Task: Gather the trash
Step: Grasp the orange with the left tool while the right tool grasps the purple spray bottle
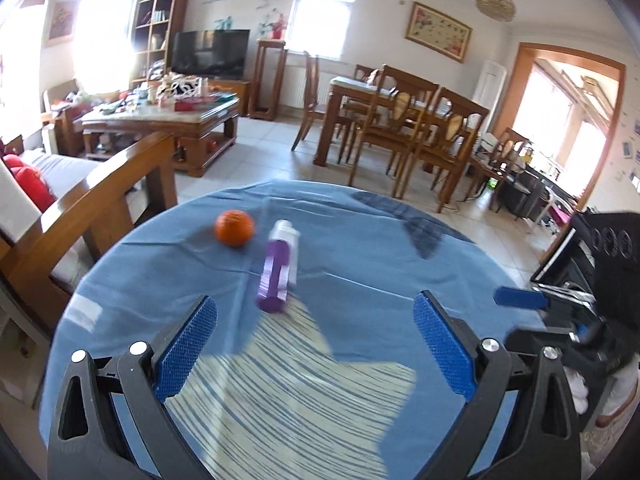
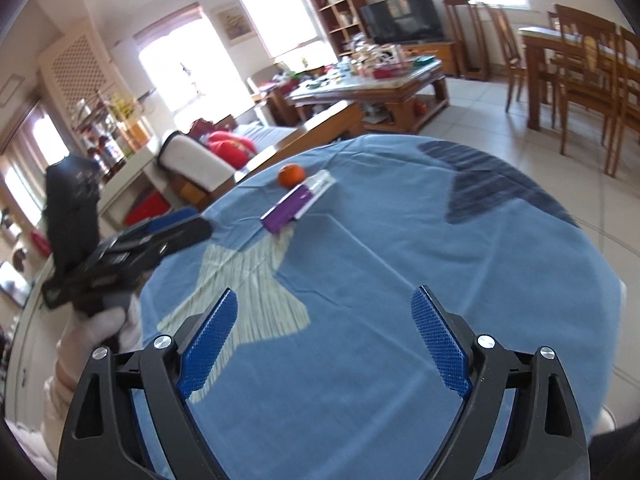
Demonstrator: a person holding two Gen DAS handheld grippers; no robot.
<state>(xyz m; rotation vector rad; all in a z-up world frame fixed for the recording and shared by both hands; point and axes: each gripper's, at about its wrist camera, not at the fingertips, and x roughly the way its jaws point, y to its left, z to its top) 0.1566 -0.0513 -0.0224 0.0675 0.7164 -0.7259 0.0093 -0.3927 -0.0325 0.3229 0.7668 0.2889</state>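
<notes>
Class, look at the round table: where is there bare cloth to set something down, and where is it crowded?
Bare: tablecloth between the purple box and the near edge, and all to its right. Crowded: only the far left, where the orange sits beside the box.

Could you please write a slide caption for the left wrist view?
Open left gripper over a blue tablecloth, facing a purple box and an orange.

Home living room: television point(image 1: 211, 53), dining table point(image 1: 404, 98), sofa point(image 2: 208, 152)
</notes>
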